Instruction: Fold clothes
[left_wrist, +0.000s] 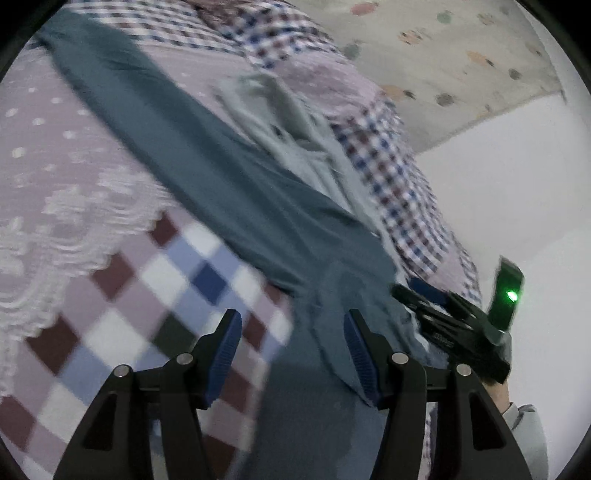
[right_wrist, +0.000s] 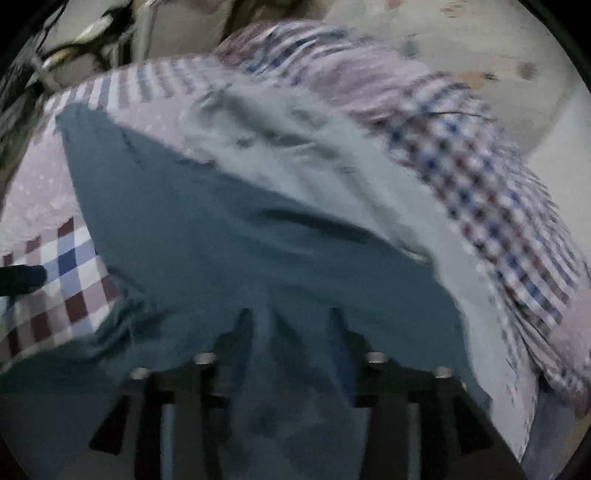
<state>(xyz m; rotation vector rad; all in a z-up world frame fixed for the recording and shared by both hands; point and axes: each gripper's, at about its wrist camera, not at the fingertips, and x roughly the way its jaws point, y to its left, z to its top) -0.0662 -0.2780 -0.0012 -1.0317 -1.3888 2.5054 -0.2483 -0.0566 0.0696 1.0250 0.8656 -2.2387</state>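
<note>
- Teal garment (left_wrist: 207, 177) lies stretched in a long band across the patchwork bedspread (left_wrist: 122, 295), running from the far corner of the bed down toward both tools. Laid out long like this probably to give a straight edge to fold along.
- Near end of the teal garment is bunched and gathered at the tools rather than flat (creases fan out from that point in the right wrist view), which suggests this end is the one being handled.
- Left gripper (left_wrist: 291, 350): jaws apart, blue pads plainly separated. Fabric passes between them and lies against the right-hand pad; I cannot tell that it is pinched, so I read it as not clamped.
- Right gripper (right_wrist: 291, 325): jaws stand apart, with a ridge of teal cloth rising between them. The view is blurred; the pads do not appear to press the cloth. Judged as loose around the fold, not gripping.
- Right tool also shows from the left wrist view, just beside the garment's near edge, green lamp lit; a hand (left_wrist: 498, 395) and grey sleeve sit behind it.
- Pale grey garment (right_wrist: 295, 140) lies crumpled beyond the teal one, partly overlapping it (likely waiting its turn).
- Fold itself looks not yet made; both tools sit at the same end, placed to take hold afresh.
</note>
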